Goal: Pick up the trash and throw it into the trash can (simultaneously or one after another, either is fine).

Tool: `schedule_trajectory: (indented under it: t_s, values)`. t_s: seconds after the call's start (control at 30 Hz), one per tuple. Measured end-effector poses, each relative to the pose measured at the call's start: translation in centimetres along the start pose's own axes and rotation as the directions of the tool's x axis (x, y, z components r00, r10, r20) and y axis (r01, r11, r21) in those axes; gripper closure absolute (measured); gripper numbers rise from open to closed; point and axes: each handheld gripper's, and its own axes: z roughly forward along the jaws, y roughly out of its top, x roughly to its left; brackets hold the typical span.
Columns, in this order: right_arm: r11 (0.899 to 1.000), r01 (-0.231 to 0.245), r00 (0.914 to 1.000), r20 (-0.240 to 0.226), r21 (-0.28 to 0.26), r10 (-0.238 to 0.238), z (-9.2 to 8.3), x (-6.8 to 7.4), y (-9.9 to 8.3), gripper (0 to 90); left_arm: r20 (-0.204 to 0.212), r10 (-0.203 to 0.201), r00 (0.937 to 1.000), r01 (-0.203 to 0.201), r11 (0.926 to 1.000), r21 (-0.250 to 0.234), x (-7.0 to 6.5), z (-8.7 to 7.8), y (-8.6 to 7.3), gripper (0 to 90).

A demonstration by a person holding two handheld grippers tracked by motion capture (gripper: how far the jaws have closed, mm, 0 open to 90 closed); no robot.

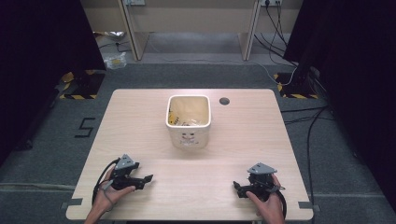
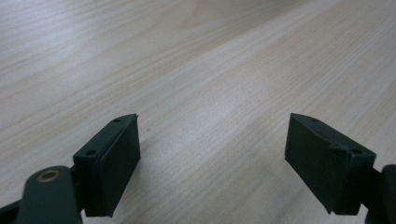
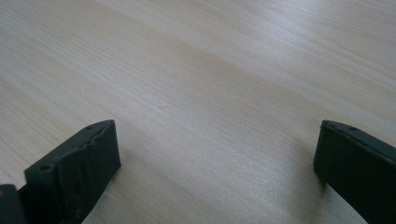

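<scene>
A white square tub (image 1: 188, 122) with a small face drawn on its front stands at the middle of the light wooden table (image 1: 196, 163); yellowish items lie inside it, too small to identify. My left gripper (image 1: 145, 182) rests low at the near left, jaws pointing right and open. The left gripper view has the left gripper (image 2: 214, 121) spread wide over bare wood. At the near right my right gripper (image 1: 237, 190) points left, also open. Close up, the right gripper (image 3: 217, 128) holds nothing between its jaws.
A round cable hole (image 1: 224, 101) sits in the tabletop behind the tub on the right. Beyond the table are desk legs (image 1: 135, 37), loose cables (image 1: 299, 112) on grey carpet and yellow-black floor markers (image 1: 77, 86).
</scene>
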Motion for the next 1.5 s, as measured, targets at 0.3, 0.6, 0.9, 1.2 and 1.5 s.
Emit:
schedule_trajectory:
  t_s: [0.3, 0.6, 0.9, 1.2, 1.5]
  values:
    - [1.000, 0.000, 1.0000, 0.000, 0.000, 0.000, 0.0, 0.0, 0.0, 0.8, -0.016, 0.011, 0.9998, -0.011, 0.9999, 0.006, -0.3, -0.3, -0.6, 17.5]
    - [1.000, 0.000, 1.0000, 0.002, -0.003, 0.000, 0.0, 0.1, 0.0, 0.8, -0.061, 0.059, 0.9964, -0.059, 0.9982, 0.007, -1.2, -0.4, -1.2, 16.0]
    - [1.000, 0.000, 1.0000, -0.001, 0.002, 0.000, 0.0, 0.1, 0.0, 0.8, -0.082, 0.043, 0.9957, -0.043, 0.9990, 0.008, -1.8, -0.6, -1.5, 15.5]
    - [1.000, 0.000, 1.0000, -0.001, 0.002, 0.000, 0.0, 0.1, 0.0, 0.8, -0.091, 0.036, 0.9952, -0.035, 0.9994, 0.005, -1.9, -0.6, -1.6, 15.5]
    - [1.000, 0.000, 1.0000, -0.001, 0.002, 0.000, 0.0, 0.1, 0.0, 0.8, -0.091, 0.036, 0.9952, -0.035, 0.9994, 0.006, -1.9, -0.6, -1.6, 15.5]
